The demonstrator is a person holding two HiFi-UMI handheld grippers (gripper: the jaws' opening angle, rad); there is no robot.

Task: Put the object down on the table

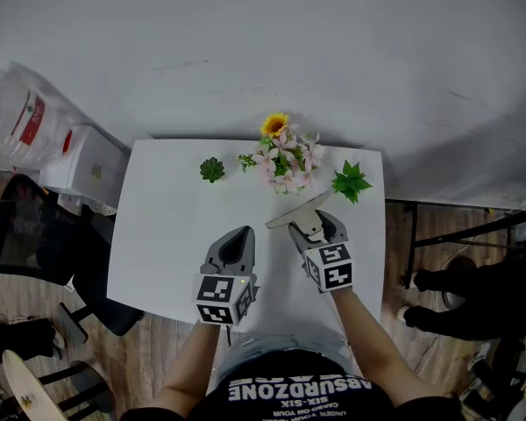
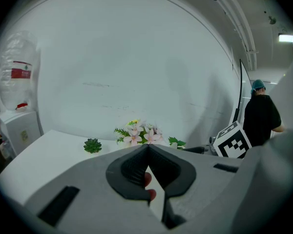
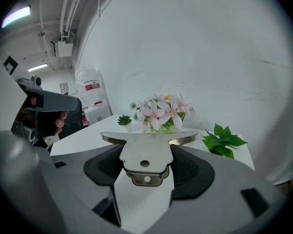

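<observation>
Over the white desk (image 1: 158, 235), right gripper (image 1: 320, 226) jaws clamp the metal T-bracket (image 3: 145, 152) by its stem, crossbar sideways beyond the tips, left gripper (image 1: 237, 244) jaws closed, empty.

Head view looks steeply down; both gripper views share the flowers (image 1: 285, 160).

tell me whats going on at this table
A person holds a hand-held gripper in each hand over a white table. The right hand-held gripper is clamped on a flat metal tool, not yet set down. The left hand-held gripper is shut and empty. A succulent, flowers and a leafy plant stand along the table's far edge.
</observation>
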